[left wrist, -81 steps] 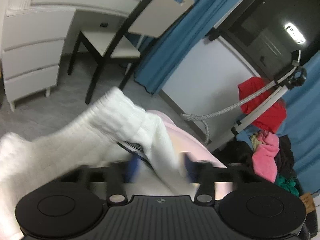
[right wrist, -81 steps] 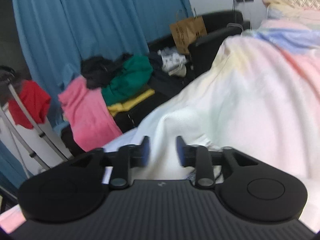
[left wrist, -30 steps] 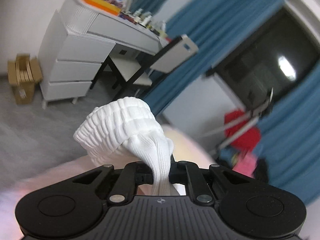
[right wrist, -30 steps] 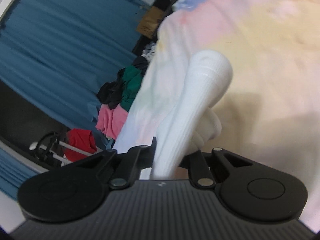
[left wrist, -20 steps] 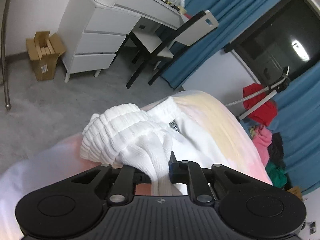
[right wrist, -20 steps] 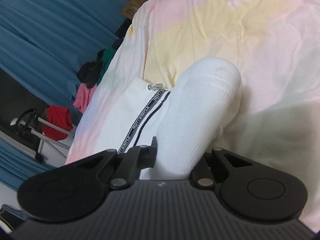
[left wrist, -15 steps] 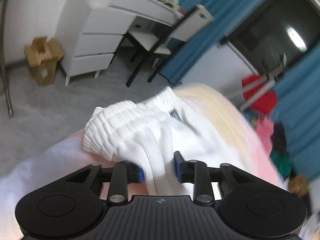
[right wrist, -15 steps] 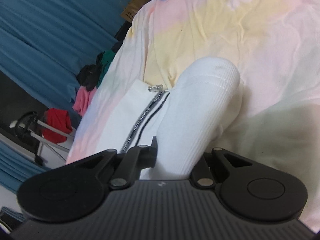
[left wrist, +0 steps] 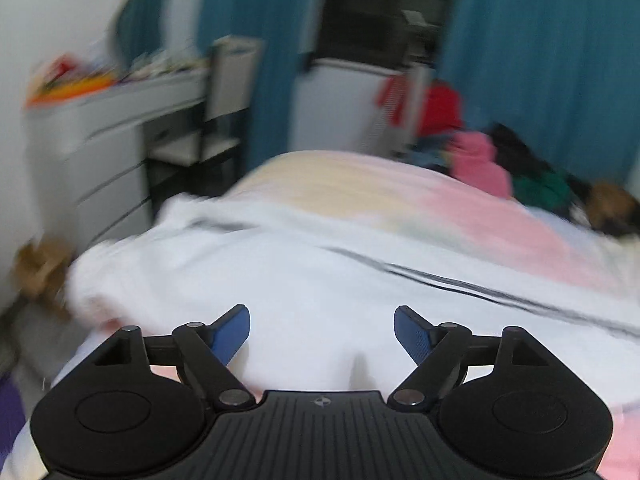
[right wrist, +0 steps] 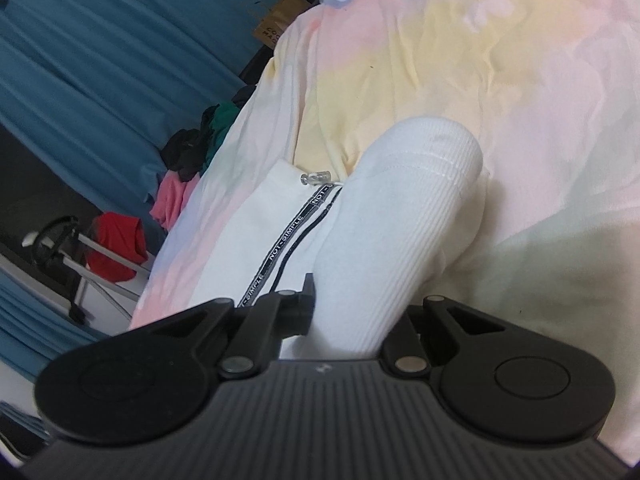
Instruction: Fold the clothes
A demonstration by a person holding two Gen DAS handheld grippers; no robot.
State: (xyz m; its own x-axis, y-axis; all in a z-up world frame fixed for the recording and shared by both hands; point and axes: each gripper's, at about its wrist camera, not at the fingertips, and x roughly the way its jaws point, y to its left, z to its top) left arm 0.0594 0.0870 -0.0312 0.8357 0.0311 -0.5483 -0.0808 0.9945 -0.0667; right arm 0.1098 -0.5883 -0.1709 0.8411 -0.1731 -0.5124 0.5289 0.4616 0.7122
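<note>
A white garment (left wrist: 304, 280) with a thin black stripe lies spread across the pastel bed cover (left wrist: 400, 188) in the blurred left wrist view. My left gripper (left wrist: 322, 336) is open and empty just above it, blue pads wide apart. In the right wrist view my right gripper (right wrist: 352, 316) is shut on the garment's white ribbed cuff (right wrist: 400, 208), which bulges up between the fingers. Beside it runs a black-and-white lettered tape (right wrist: 296, 232) with a clear drawstring tip (right wrist: 314, 178).
A white desk with drawers (left wrist: 112, 132) and a chair (left wrist: 224, 92) stand left of the bed. A pile of pink, red, green and black clothes (left wrist: 492, 160) sits by the blue curtains (right wrist: 100, 60). A brown paper bag (right wrist: 280, 20) stands behind the bed.
My left gripper has let go of the ribbed white fabric, opened wide and swung round; the garment now lies flat on the bed. My right gripper still holds the cuff, hardly moved.
</note>
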